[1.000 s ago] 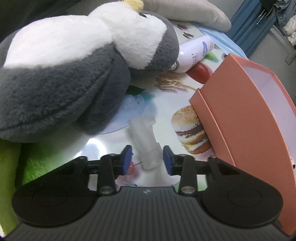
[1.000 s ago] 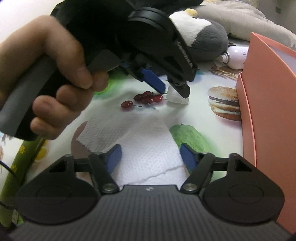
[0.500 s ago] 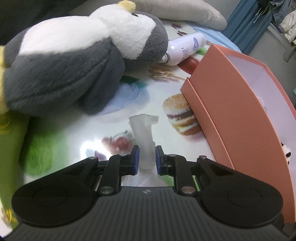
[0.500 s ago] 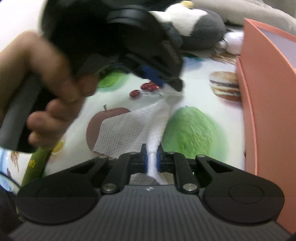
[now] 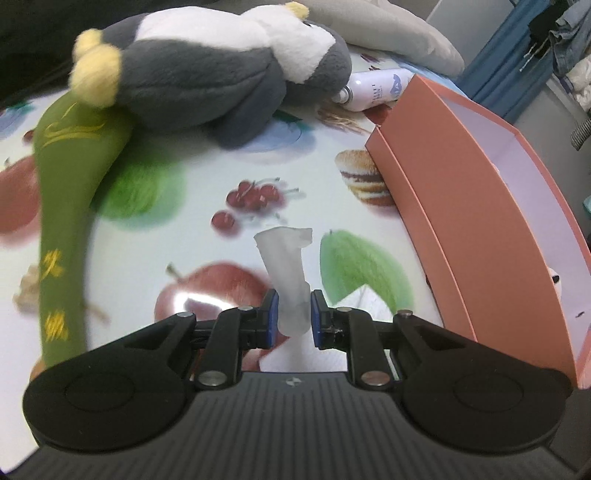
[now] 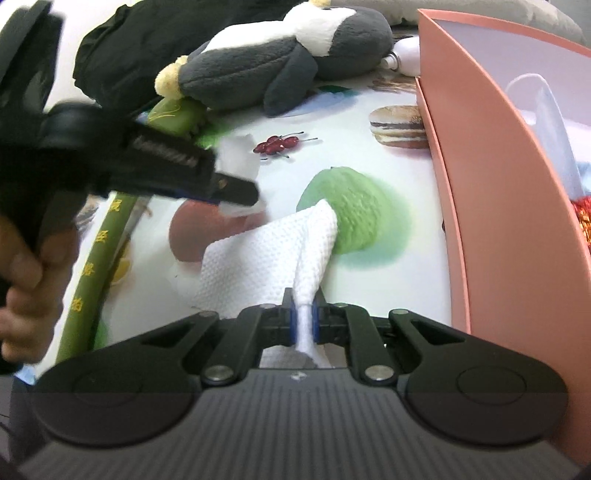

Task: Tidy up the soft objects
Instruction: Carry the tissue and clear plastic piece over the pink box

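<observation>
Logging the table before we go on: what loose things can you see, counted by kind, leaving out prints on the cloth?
Paper towel: 1, pinched by both grippers
Plush penguin: 1
Green padded stick: 1
White bottle: 1
Orange box: 1
Grey cushion: 1
Black cloth: 1
Total: 7

Home setting, likely a bedroom or living area. Table covered with a printed oilcloth (image 5: 207,155) showing fruit and a burger. Plush penguin (image 5: 221,62) at 11 o'clock in the left wrist view, grey cushion (image 5: 399,33) at 12 behind it. Blue curtain (image 5: 517,62) and hanging clothes (image 5: 565,33) at 1 to 2 o'clock. White lotion bottle (image 5: 380,88) lying beside a salmon-pink storage box (image 5: 480,206) at 3 o'clock. Domestic clutter throughout.
</observation>
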`<act>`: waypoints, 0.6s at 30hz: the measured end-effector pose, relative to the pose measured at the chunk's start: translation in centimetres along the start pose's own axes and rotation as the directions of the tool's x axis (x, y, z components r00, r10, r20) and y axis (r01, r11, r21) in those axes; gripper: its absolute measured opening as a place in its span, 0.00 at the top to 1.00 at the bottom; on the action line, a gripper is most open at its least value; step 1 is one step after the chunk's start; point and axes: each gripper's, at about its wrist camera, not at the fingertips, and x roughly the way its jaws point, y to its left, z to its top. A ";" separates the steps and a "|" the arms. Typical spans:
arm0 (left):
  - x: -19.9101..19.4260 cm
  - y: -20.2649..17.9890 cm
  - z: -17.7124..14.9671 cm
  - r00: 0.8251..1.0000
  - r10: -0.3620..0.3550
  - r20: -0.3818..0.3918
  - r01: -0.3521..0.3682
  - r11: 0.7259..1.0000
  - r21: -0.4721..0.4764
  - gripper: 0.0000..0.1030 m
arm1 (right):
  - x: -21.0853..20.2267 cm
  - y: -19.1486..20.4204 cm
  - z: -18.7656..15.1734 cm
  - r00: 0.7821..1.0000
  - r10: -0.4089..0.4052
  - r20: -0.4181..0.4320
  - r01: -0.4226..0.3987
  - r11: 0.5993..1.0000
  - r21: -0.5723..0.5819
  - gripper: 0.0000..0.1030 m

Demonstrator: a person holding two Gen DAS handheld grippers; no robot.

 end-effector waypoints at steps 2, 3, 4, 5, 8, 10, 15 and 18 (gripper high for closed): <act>-0.9 0.0 -1.0 1.000 0.000 0.008 0.001 1.000 -0.016 0.79 | -0.8 0.4 -0.4 1.000 -0.002 0.004 0.002 1.000 -0.001 0.89; -1.3 0.1 -1.5 1.000 0.001 0.012 -0.001 1.000 -0.022 0.79 | -1.1 0.6 -0.6 1.000 0.000 0.007 0.000 1.000 0.001 0.89; -1.7 0.0 -2.0 1.000 0.005 0.017 -0.005 1.000 -0.027 0.79 | -1.5 0.7 -0.7 1.000 0.002 0.011 -0.002 1.000 0.002 0.89; -2.2 -0.1 -2.5 1.000 0.009 0.021 -0.009 0.999 -0.034 0.79 | -1.9 0.8 -0.8 1.000 0.002 0.016 -0.002 1.000 0.003 0.89; -3.6 -0.2 -3.7 0.999 0.007 0.032 -0.005 0.999 -0.050 0.79 | -3.2 1.1 -1.2 0.999 0.003 0.032 -0.003 1.000 0.010 0.89; -4.5 -0.4 -4.3 0.999 0.014 0.040 -0.012 0.999 -0.049 0.79 | -3.9 1.4 -1.4 0.999 0.011 0.041 -0.012 1.000 0.014 0.89; -7.0 -1.2 -5.2 0.998 0.012 0.069 -0.009 0.999 -0.045 0.79 | -6.4 2.2 -1.7 0.997 0.020 0.079 -0.021 1.000 0.006 0.89; -8.5 -1.8 -5.3 0.996 0.008 0.088 -0.005 0.999 -0.037 0.79 | -8.1 2.5 -1.6 0.994 0.019 0.112 -0.020 1.000 0.003 0.89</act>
